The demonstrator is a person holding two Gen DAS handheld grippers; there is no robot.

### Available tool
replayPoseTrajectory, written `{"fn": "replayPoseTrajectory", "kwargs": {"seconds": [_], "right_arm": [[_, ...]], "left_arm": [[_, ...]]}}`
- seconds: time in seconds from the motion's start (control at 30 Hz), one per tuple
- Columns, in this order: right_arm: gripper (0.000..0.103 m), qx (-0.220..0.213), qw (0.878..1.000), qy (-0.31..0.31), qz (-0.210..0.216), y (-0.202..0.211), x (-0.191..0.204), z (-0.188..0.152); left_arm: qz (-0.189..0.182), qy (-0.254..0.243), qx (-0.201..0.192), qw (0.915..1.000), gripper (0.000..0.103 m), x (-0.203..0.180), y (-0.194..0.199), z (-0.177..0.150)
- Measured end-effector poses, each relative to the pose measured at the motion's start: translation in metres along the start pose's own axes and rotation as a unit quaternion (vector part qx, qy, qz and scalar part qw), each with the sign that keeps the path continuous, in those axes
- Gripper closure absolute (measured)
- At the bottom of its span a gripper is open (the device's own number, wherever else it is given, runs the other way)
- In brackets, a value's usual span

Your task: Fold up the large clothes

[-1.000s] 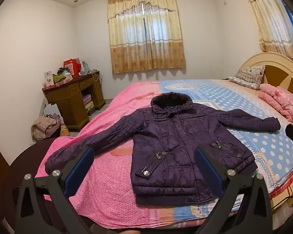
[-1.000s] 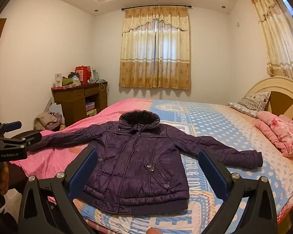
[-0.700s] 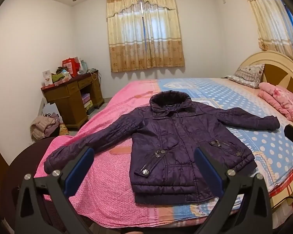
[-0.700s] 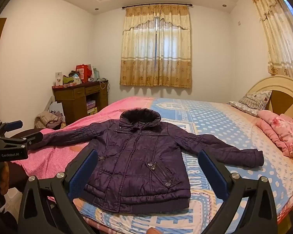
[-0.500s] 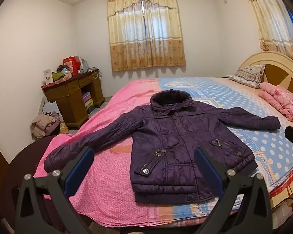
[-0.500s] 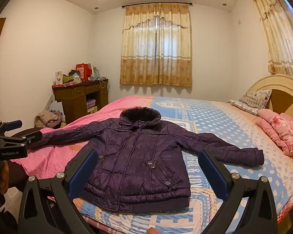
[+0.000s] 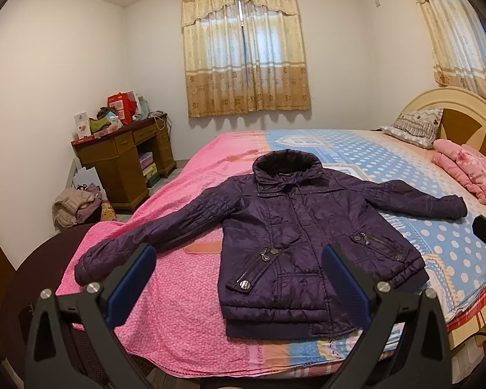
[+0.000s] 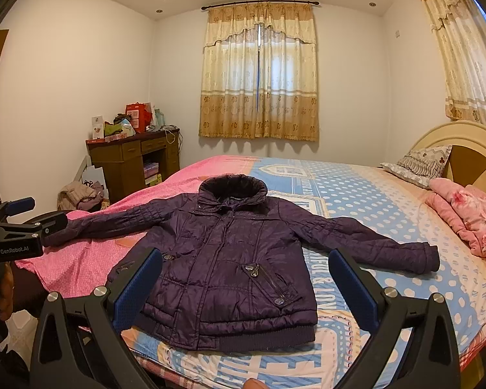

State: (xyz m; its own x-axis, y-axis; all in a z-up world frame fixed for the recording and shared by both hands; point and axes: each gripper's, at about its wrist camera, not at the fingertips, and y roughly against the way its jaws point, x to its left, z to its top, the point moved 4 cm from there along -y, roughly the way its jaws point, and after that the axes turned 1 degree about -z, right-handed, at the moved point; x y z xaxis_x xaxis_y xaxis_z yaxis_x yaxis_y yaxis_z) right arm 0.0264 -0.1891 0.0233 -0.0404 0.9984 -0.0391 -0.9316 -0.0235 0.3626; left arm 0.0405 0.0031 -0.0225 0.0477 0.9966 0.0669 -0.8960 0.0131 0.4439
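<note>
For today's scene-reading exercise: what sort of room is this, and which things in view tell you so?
Most likely a home bedroom: a large bed with a pink and blue dotted cover and cream curved headboard, a patterned pillow, and a cluttered brown wooden desk by the wall.

Open bedspread (image 7: 178, 291) around the spread jacket (image 7: 295, 236), folded pink quilt (image 8: 463, 217) and pillow (image 8: 421, 162) crowding the headboard end

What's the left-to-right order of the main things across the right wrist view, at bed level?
left gripper → purple jacket → folded pink blanket; behind them, the wooden desk on the left and the headboard on the right.
</note>
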Motion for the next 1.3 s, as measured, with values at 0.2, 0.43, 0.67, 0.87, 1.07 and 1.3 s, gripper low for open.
{"fn": "replayPoseTrajectory", "kwargs": {"seconds": [0.2, 0.43, 0.67, 0.87, 1.07, 1.3], "right_arm": [[0.001, 0.002, 1.000, 0.000, 0.000, -0.0021, 0.0004, -0.0015], [0.001, 0.008, 1.000, -0.002, 0.000, -0.0052, -0.0014, -0.0061], [0.001, 0.011, 1.000, -0.003, 0.000, -0.0056, -0.0010, -0.0063], [0.001, 0.012, 1.000, -0.003, 0.001, -0.0060, -0.0016, -0.0064], [0.001, 0.017, 1.000, -0.005, 0.001, -0.0081, -0.0031, -0.0071], [0.001, 0.017, 1.000, -0.006, 0.001, -0.0089, -0.0033, -0.0068]], "left_arm": [[0.003, 0.004, 0.000, 1.0000, 0.000, 0.0035, 0.0004, 0.0019], [0.005, 0.006, 0.000, 1.0000, 0.000, 0.0054, -0.0007, 0.0016], [0.006, 0.007, 0.001, 1.0000, 0.000, 0.0072, -0.0019, -0.0003], [0.007, 0.007, 0.001, 0.9999, 0.000, 0.0078, -0.0023, -0.0011], [0.006, 0.007, 0.001, 1.0000, 0.000, 0.0079, -0.0024, -0.0010], [0.007, 0.007, 0.002, 0.9999, 0.000, 0.0088, -0.0029, -0.0019]]}}
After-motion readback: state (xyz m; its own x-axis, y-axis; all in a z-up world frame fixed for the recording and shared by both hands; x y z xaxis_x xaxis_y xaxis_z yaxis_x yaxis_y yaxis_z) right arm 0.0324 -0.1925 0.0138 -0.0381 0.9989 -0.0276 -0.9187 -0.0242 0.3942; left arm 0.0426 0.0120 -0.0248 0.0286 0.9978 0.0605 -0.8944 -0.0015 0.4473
